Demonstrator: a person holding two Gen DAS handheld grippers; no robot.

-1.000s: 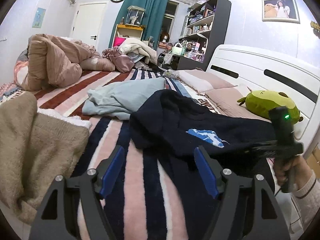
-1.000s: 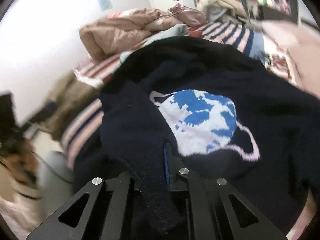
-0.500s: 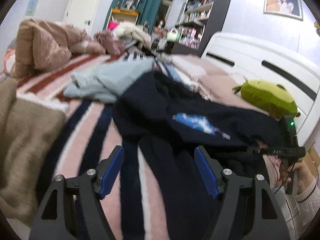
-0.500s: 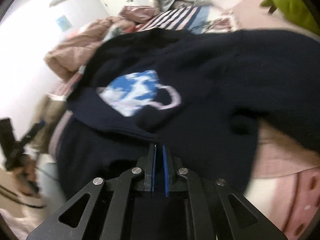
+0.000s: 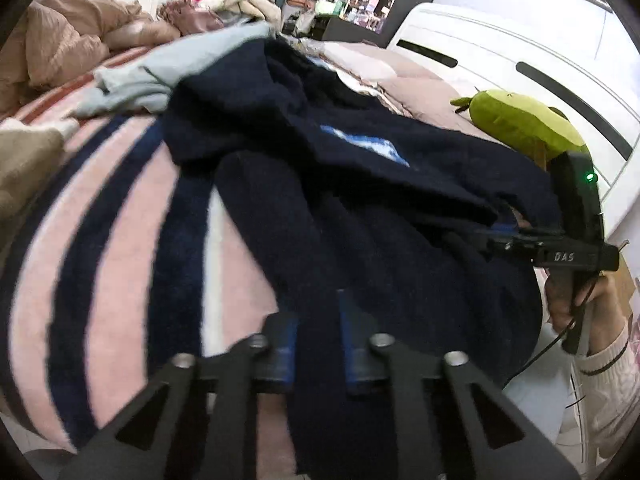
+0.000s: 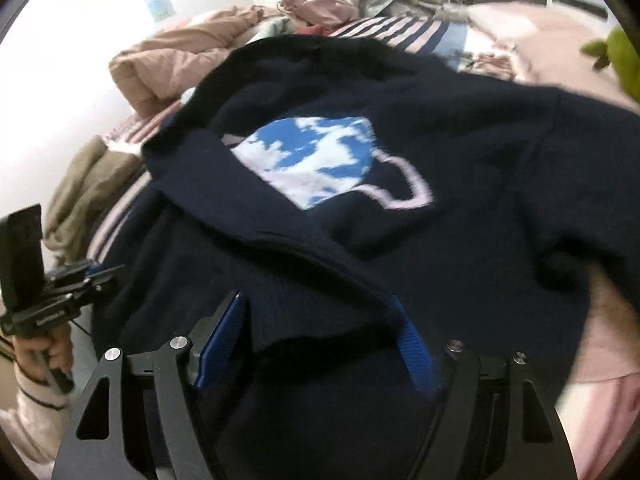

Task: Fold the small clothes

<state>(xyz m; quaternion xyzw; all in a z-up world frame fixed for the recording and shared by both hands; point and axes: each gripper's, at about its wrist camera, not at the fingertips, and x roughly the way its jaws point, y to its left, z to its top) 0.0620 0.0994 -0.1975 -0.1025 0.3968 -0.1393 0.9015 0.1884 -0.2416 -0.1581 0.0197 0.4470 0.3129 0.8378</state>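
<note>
Left tongs (image 5: 316,340), narrowed onto a fold of the navy sweater (image 5: 360,208) at 6 o'clock on the striped bed (image 5: 120,240). Sweater stretches toward 1 o'clock. Right tongs (image 6: 324,340) gape wide over its hem, gripping nothing.

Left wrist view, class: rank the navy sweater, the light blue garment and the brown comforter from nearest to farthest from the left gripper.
1. Navy sweater: between the left gripper's fingers, directly ahead.
2. Light blue garment: beyond the sweater, ahead and left.
3. Brown comforter: farthest, far left on the bed.
</note>
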